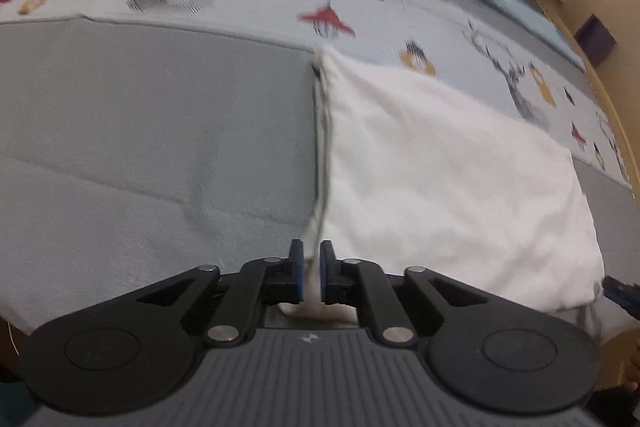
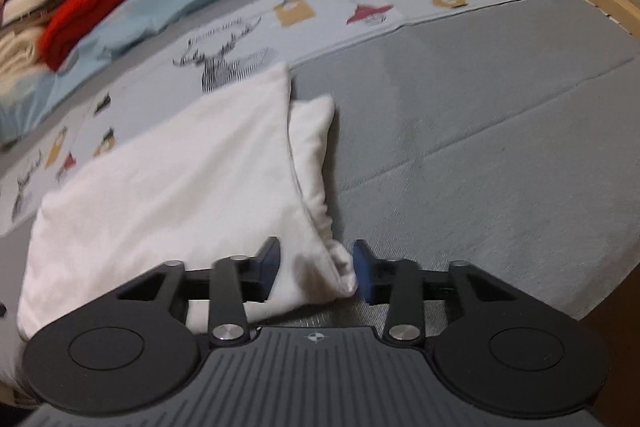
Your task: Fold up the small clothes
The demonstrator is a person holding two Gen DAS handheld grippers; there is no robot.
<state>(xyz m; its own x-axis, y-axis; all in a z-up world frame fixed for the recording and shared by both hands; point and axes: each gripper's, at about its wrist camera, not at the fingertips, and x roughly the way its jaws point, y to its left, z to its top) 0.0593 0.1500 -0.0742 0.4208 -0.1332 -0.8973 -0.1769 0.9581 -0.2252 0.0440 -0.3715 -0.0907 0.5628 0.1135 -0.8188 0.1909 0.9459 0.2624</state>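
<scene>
Two grippers frame one white garment [image 2: 168, 179] on your grey bed cover [image 2: 480, 131]: left gripper [image 1: 311, 273] nearly closed, fabric edge between its pads; right gripper [image 2: 316, 269] half open around a corner (apparently unpinched). Folded, soft, rumpled. Beyond, one red garment [image 2: 100, 11].

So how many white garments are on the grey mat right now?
1: the white garment lies folded on the grey mat, its near corner at the grippers. More may be hidden off frame.
</scene>
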